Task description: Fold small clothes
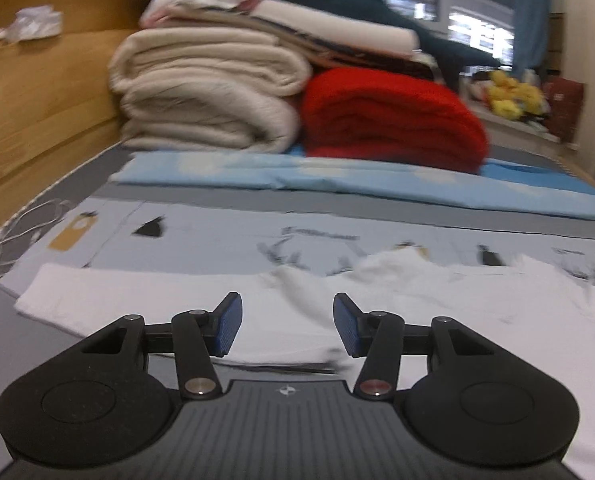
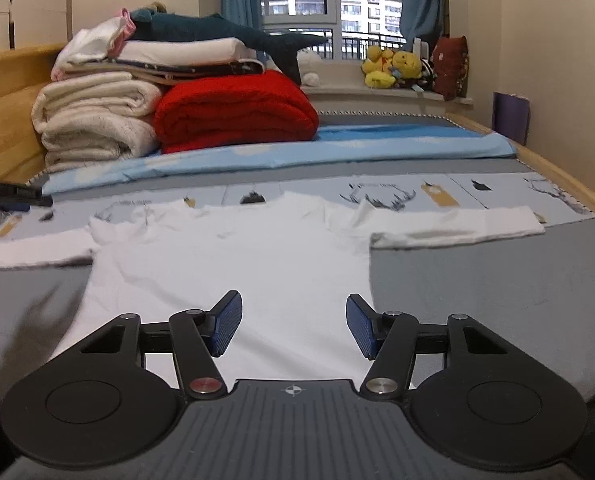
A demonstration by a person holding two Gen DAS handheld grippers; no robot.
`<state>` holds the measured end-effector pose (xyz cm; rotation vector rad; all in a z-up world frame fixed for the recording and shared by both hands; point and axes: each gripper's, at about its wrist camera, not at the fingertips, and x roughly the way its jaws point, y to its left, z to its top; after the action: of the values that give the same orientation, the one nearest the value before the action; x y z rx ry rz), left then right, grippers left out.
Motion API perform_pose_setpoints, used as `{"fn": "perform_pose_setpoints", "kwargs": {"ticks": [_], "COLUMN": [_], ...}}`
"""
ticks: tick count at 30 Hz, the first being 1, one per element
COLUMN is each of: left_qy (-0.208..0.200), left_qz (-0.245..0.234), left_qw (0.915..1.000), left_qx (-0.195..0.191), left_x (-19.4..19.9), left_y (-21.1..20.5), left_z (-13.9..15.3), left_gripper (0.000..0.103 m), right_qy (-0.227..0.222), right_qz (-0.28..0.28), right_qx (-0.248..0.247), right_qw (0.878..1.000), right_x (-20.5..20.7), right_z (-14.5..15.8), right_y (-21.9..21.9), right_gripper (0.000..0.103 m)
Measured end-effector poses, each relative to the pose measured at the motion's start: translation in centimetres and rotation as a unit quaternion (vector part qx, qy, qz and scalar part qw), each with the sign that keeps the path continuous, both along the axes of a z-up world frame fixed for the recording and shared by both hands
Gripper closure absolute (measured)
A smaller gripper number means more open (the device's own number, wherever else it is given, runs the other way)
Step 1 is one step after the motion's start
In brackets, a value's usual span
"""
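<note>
Now both grippers hover over a white long-sleeved cotton shirt spread flat on the grey bed.
Left gripper and right gripper: jaws apart, nothing between them, near the shirt's hem.

The black left gripper and black right gripper both point forward and downward, blue-padded jaws parted, gripping nothing.

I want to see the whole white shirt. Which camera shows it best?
The right wrist view. There the white shirt lies spread flat on the bed, sharp, with body, neckline and both long sleeves visible. The left wrist view shows only its left sleeve and part of the body, blurred and cut off at the right edge.
</note>
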<state>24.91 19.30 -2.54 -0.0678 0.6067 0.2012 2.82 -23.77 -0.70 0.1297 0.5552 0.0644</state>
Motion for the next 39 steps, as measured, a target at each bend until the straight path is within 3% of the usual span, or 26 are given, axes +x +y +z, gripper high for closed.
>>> {"fn": "perform_pose_setpoints", "kwargs": {"ticks": [4,10,14,18,21,24,27,31,34,37,38,39], "left_qy": [-0.002,-0.003,0.013,0.036,0.047,0.049,0.05,0.058,0.068,0.066,0.068,0.069], "left_qz": [0.015,0.052,0.082,0.125,0.168,0.21,0.262,0.317,0.349,0.36,0.358,0.352], "left_qw": [0.9999,0.9984,0.9963,0.9908,0.9831,0.973,0.9562,0.932,0.9151,0.9124,0.9142,0.9161], "left_qx": [-0.004,-0.022,-0.024,-0.035,-0.056,-0.082,-0.121,-0.166,-0.19,-0.183,-0.177,-0.178], "left_x": [0.0,0.2,1.3,2.4,3.1,3.7,3.7,3.6,3.0,2.8,2.9,2.9], "left_y": [2.5,5.5,7.3,11.0,14.6,18.5,22.4,26.4,28.2,28.8,28.8,28.8], "left_z": [-0.3,-0.4,-1.3,-2.8,-4.1,-5.2,-6.3,-8.5,-10.1,-10.4,-10.3,-10.2], "left_gripper": [0.047,0.047,0.042,0.033,0.034,0.035,0.035,0.036,0.046,0.064,0.091,0.1], "right_qy": [-0.028,-0.077,-0.091,-0.125,-0.129,-0.166,-0.198,-0.165,-0.133,-0.102,-0.092,-0.084], "right_qz": [0.024,0.074,0.11,0.124,0.126,0.153,0.165,0.176,0.177,0.172,0.17,0.168], "right_qx": [0.002,-0.007,-0.001,0.011,-0.021,-0.049,-0.098,-0.105,-0.091,-0.074,-0.069,-0.066], "right_qw": [0.999,0.994,0.99,0.984,0.983,0.973,0.961,0.965,0.971,0.977,0.979,0.98], "right_x": [3.2,12.1,18.0,20.3,20.5,20.7,21.1,22.5,23.4,24.2,24.5,24.8], "right_z": [2.1,5.2,5.5,3.7,2.1,2.0,1.4,0.3,-0.5,-1.0,-1.1,-1.4], "right_y": [1.6,6.2,9.3,10.6,11.4,12.0,12.4,12.3,12.1,12.1,12.1,12.3], "right_gripper": [0.041,0.037,0.035,0.035,0.035,0.036,0.035,0.032,0.032,0.032,0.032,0.032]}}
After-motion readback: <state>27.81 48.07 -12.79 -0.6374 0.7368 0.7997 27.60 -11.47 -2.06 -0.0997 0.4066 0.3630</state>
